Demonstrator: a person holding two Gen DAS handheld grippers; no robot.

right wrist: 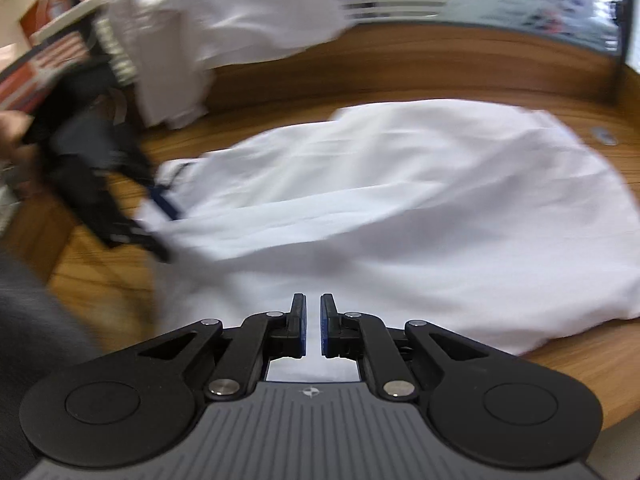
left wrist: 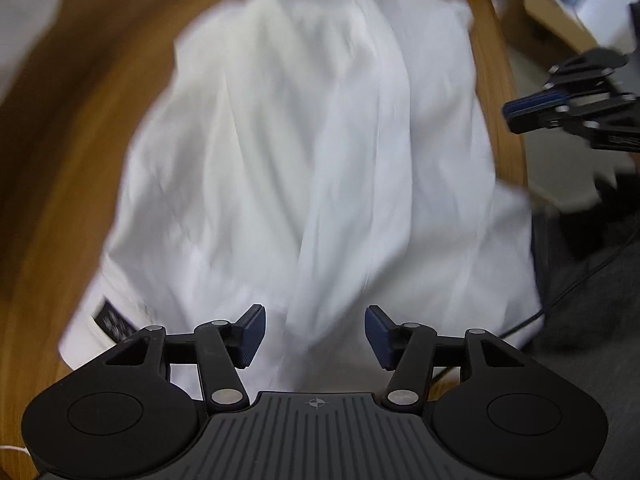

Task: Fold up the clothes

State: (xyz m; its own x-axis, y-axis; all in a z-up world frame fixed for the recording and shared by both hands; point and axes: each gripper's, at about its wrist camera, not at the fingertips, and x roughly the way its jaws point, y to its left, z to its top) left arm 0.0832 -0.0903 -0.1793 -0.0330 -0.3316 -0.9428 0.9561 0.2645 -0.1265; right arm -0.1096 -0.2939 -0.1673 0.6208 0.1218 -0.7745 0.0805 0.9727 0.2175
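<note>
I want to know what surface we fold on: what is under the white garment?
The white garment lies on a wooden table, bare around its edges. Whatever sits beneath the cloth's middle is covered and cannot be seen.

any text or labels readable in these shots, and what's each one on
No text can be read in either view.
Dark neck label inside the white cotton shirt on the wooden table: pale print, too blurred.
Black strip on the second white garment: white marks, motion-blurred.
Red-and-white item at far left: unreadable.
</note>
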